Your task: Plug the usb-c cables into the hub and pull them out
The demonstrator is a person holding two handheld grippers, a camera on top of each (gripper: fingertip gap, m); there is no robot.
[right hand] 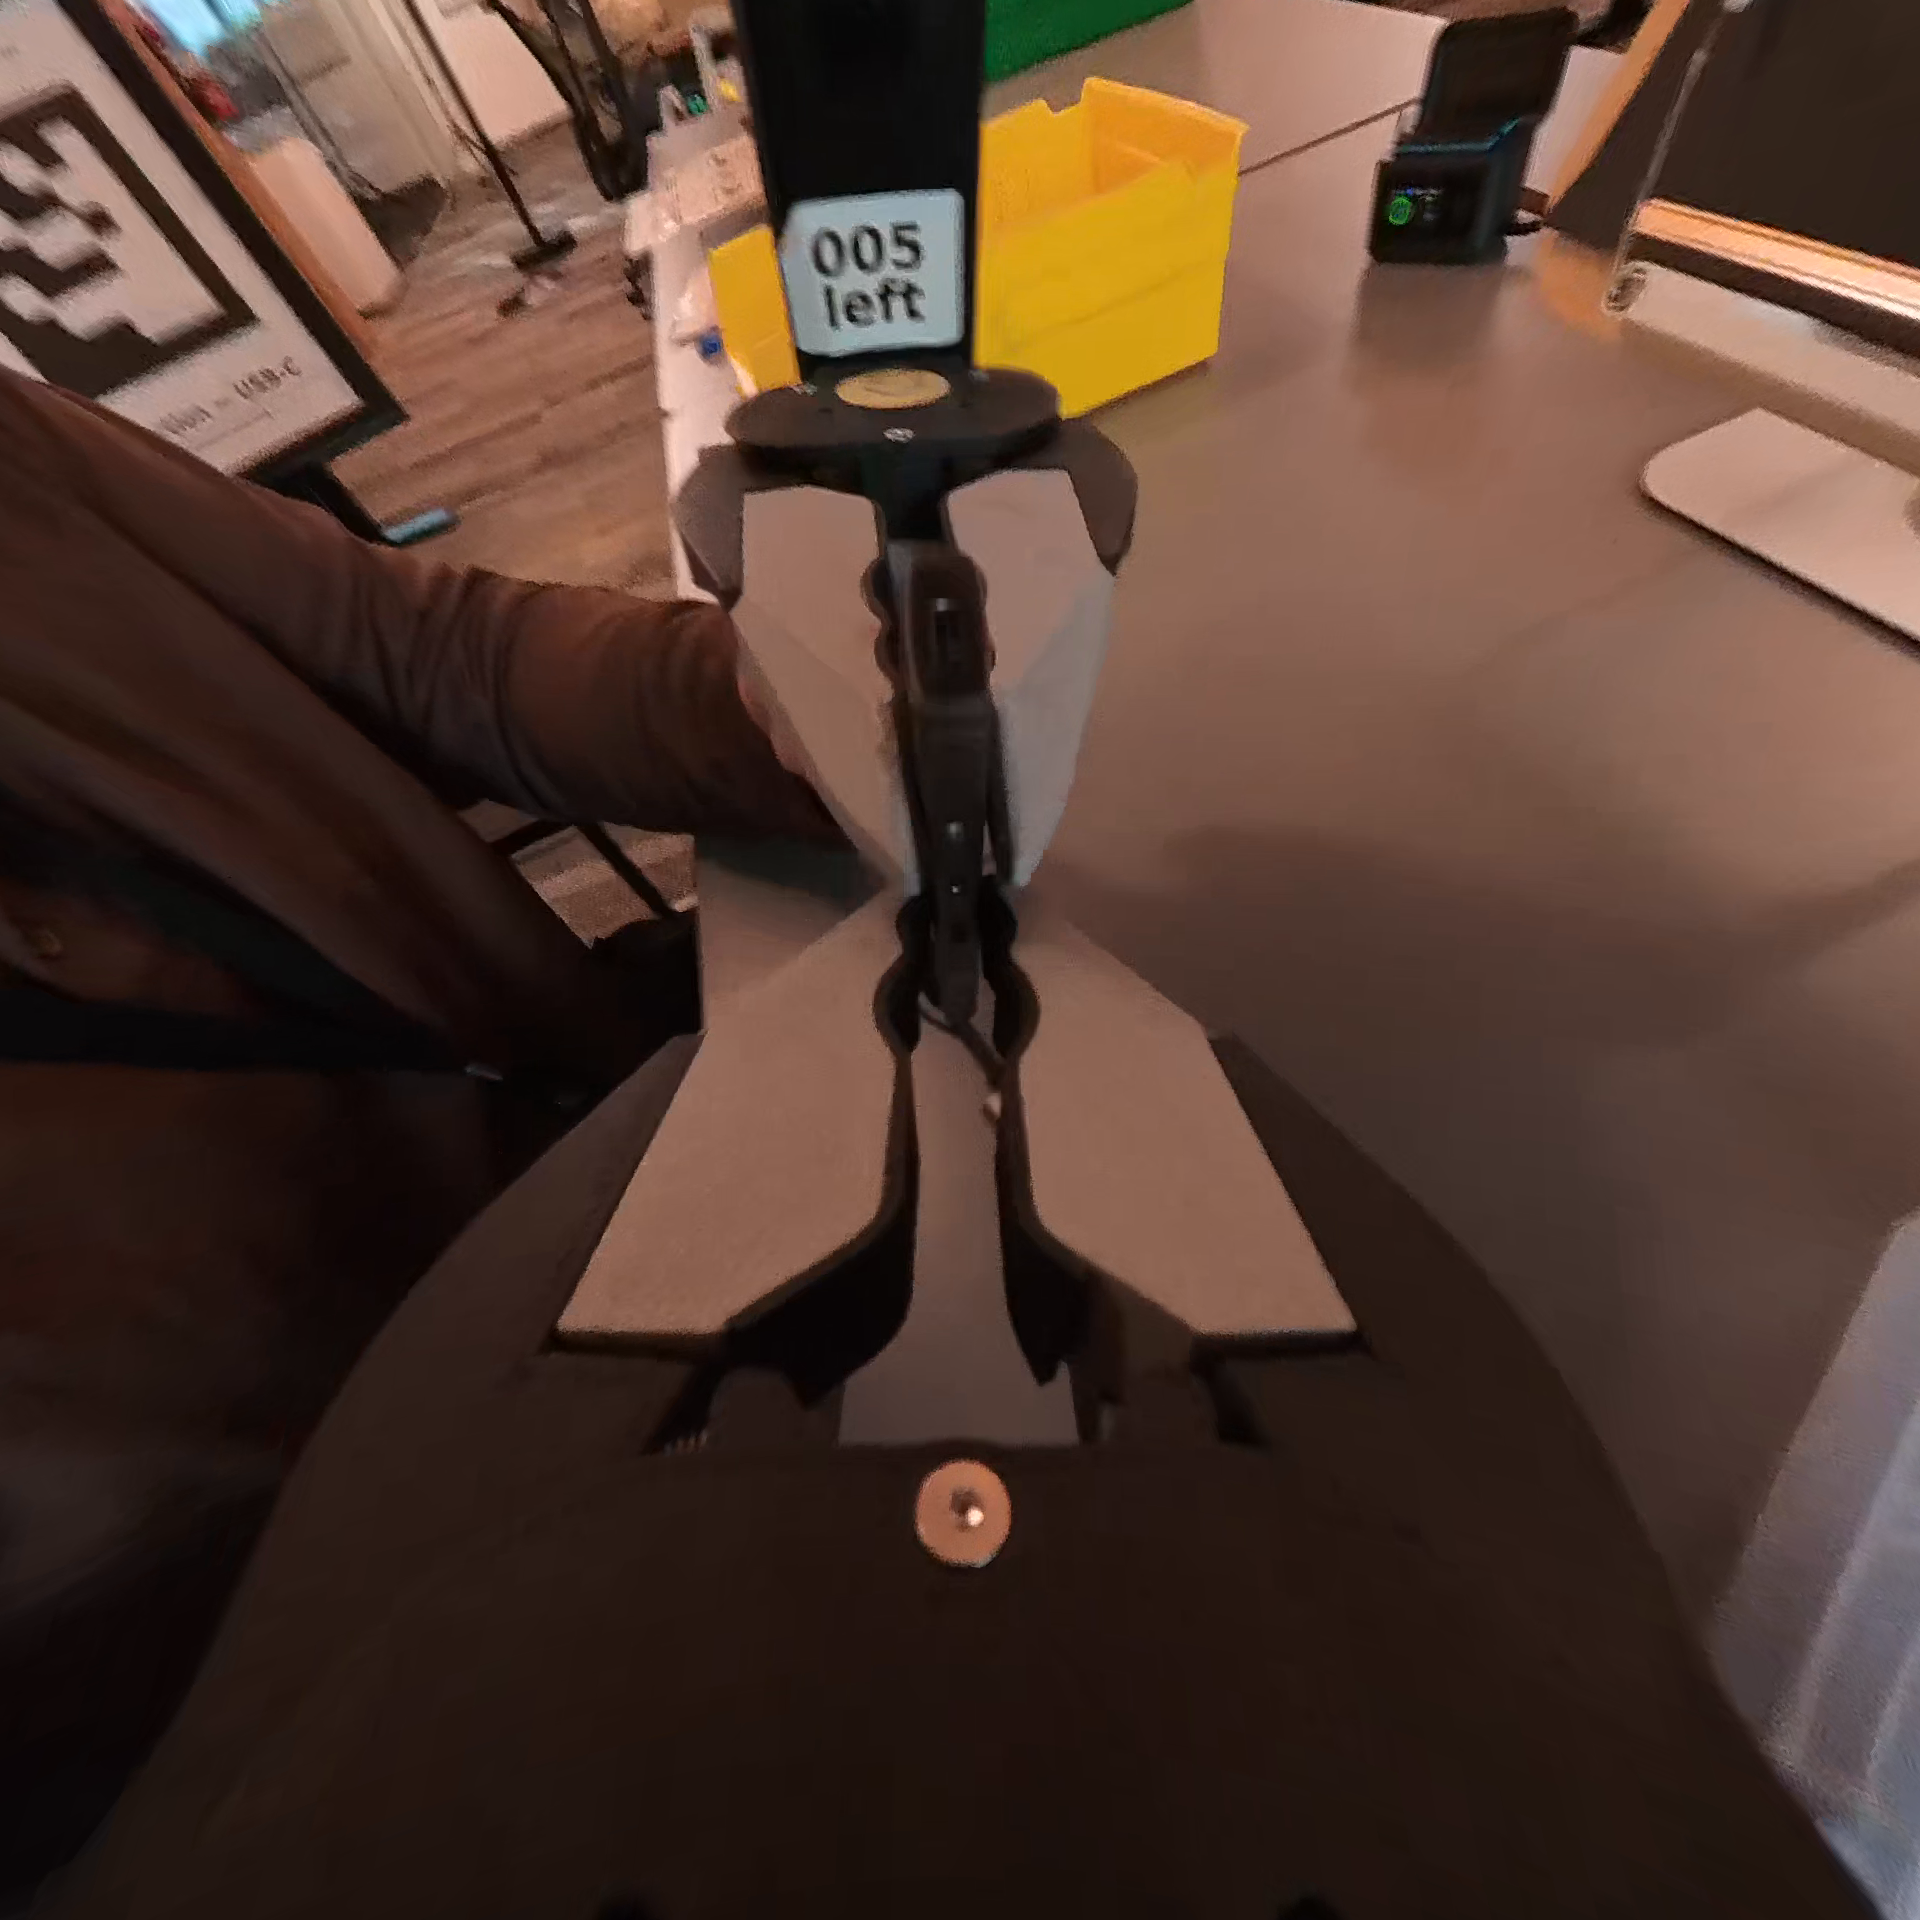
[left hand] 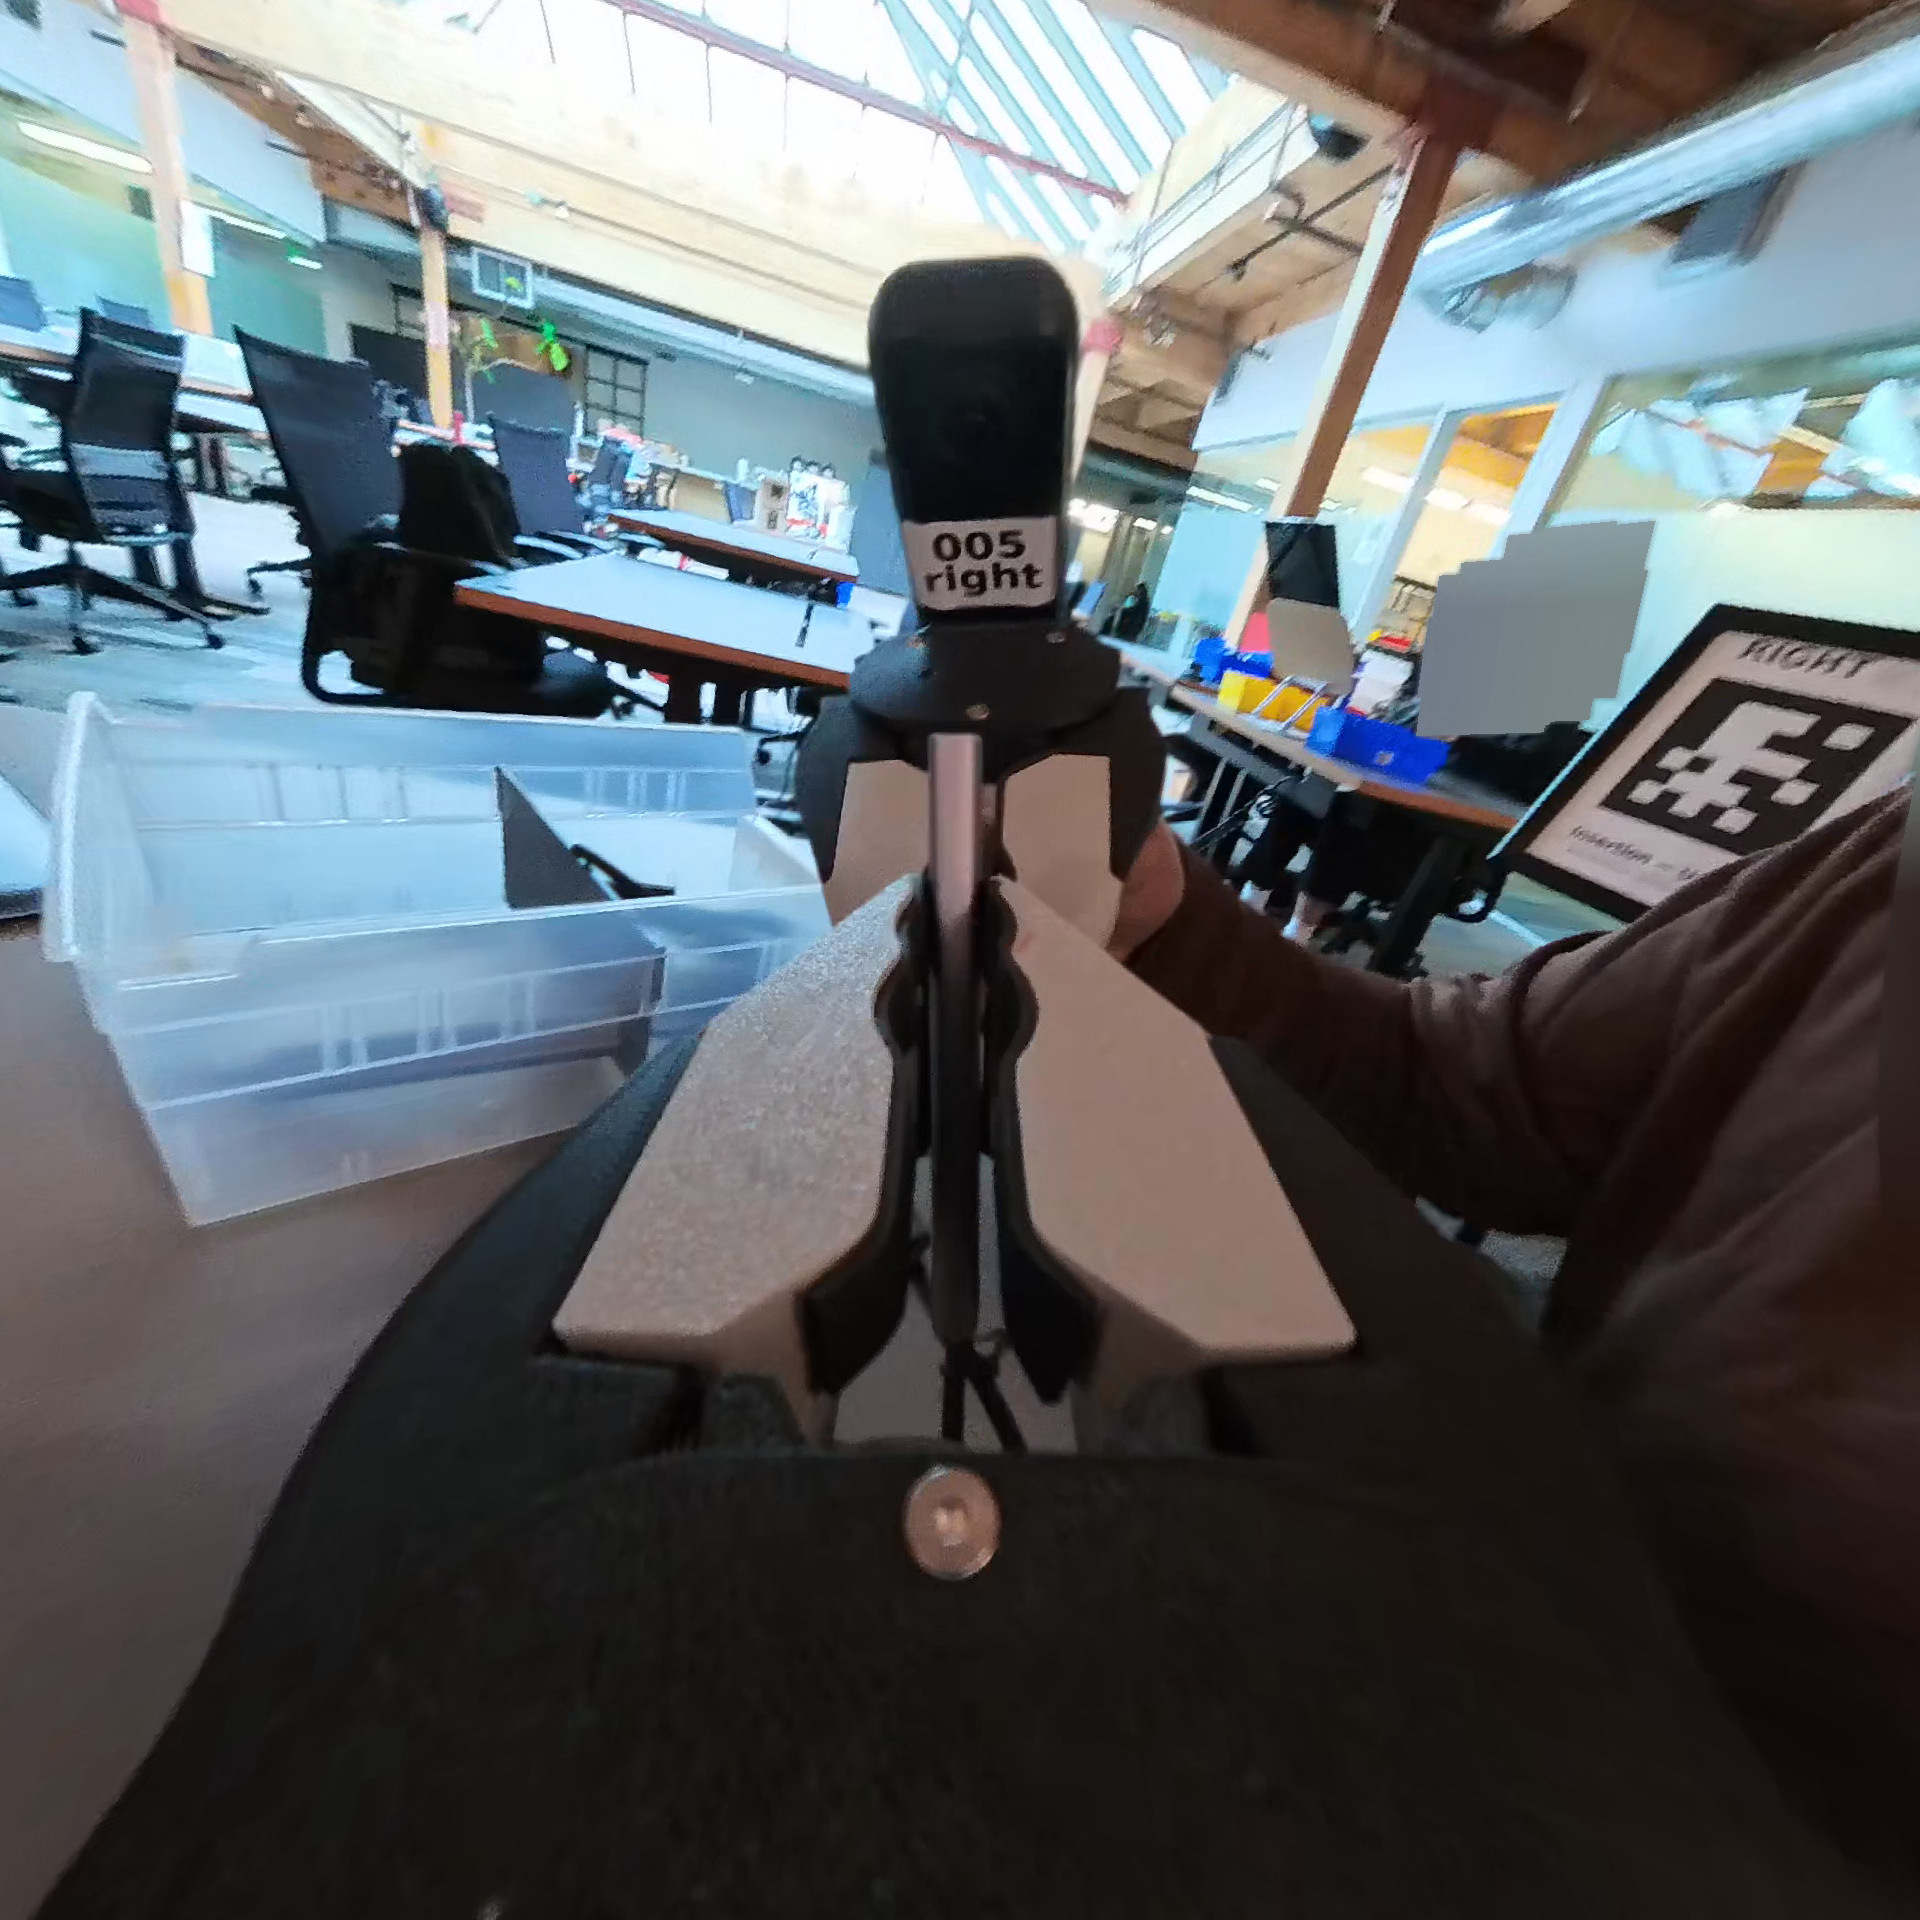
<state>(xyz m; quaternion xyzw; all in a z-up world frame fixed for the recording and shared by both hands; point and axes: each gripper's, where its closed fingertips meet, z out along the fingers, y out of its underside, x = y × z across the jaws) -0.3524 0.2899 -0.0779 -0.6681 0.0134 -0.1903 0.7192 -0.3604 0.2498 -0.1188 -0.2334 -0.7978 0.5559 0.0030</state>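
Left wrist view: left claw (left hand: 956,925) clenched on the silver hub (left hand: 954,831), centre frame, edge-on. Right claw (right hand: 951,935) grips a black usb-c cable (right hand: 954,821) plug, meeting the hub above the tabletop (right hand: 1455,727).

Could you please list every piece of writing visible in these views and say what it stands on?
I cannot quote writing; these bear it.
White label on right gripper: readable print.
White label on left gripper: readable print.
Framed marker board: header and caption, blurred.
Small device screen: too small.
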